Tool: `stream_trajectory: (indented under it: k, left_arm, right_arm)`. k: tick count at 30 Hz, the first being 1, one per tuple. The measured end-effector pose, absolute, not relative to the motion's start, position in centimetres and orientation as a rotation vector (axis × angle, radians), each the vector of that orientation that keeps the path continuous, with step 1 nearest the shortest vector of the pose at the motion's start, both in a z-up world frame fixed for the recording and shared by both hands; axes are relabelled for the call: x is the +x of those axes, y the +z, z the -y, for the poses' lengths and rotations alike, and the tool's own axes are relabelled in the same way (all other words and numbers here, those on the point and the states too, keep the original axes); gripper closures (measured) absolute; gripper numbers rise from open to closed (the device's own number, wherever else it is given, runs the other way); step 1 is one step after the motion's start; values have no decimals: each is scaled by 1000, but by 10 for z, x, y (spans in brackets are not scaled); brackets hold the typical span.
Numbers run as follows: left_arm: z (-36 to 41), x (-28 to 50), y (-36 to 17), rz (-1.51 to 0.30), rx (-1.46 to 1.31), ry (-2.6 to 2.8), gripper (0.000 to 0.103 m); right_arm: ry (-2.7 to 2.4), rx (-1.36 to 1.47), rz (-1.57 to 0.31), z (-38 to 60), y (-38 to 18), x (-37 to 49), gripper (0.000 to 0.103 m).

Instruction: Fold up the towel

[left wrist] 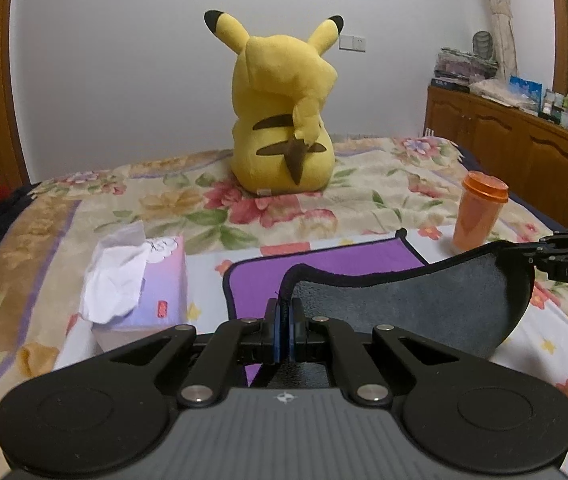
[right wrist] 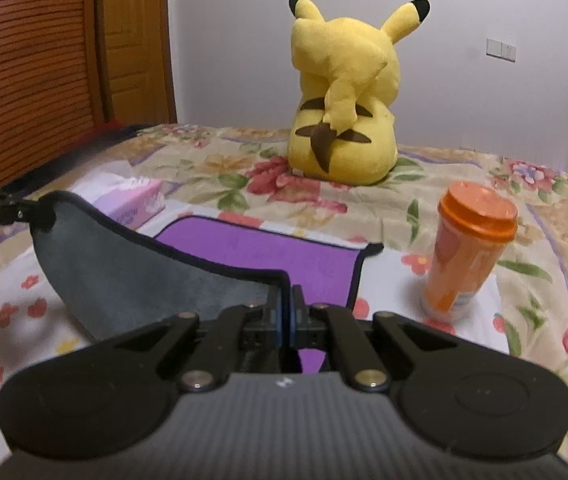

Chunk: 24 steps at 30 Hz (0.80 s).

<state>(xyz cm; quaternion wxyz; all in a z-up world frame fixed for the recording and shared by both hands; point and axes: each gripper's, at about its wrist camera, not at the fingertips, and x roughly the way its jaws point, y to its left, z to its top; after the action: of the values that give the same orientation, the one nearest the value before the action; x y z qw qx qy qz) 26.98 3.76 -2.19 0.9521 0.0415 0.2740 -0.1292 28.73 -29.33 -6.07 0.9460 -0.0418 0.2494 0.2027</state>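
The towel [left wrist: 412,304] is lying on the bed [left wrist: 212,208], purple face up and grey underside showing where its near edge is being lifted off the bedspread. The left tool [left wrist: 284,320] is pinching 1 near corner along the dark hem, its 2 blue-padded fingers [left wrist: 275,332] pressed together on the cloth. The right tool [right wrist: 286,312] is pinching the other near corner in the same way, fingers closed on the hem. Between the 2 corners the raised edge is sagging in a grey curve, while the far part of the towel is resting flat on the bed. In the left wrist view the right tool is showing at the right edge, gripping its corner. A tissue box [left wrist: 144,280] is sitting just beside the towel's left edge, with a white tissue sticking out of it. An orange cup [right wrist: 464,248] with a lid is standing upright near the towel's far right corner. A yellow plush [left wrist: 284,120] is sitting farther back on the bed, its back to both cameras. A wooden cabinet [left wrist: 524,152] is standing along the wall on the right.
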Motion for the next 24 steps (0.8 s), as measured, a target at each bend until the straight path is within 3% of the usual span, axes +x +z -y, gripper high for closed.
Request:
stream_trajectory:
  k: [24]
  left_arm:
    - [-31, 317, 4, -450, 90, -207, 98]
  right_arm:
    - [377, -182, -385, 280, -31, 332, 99]
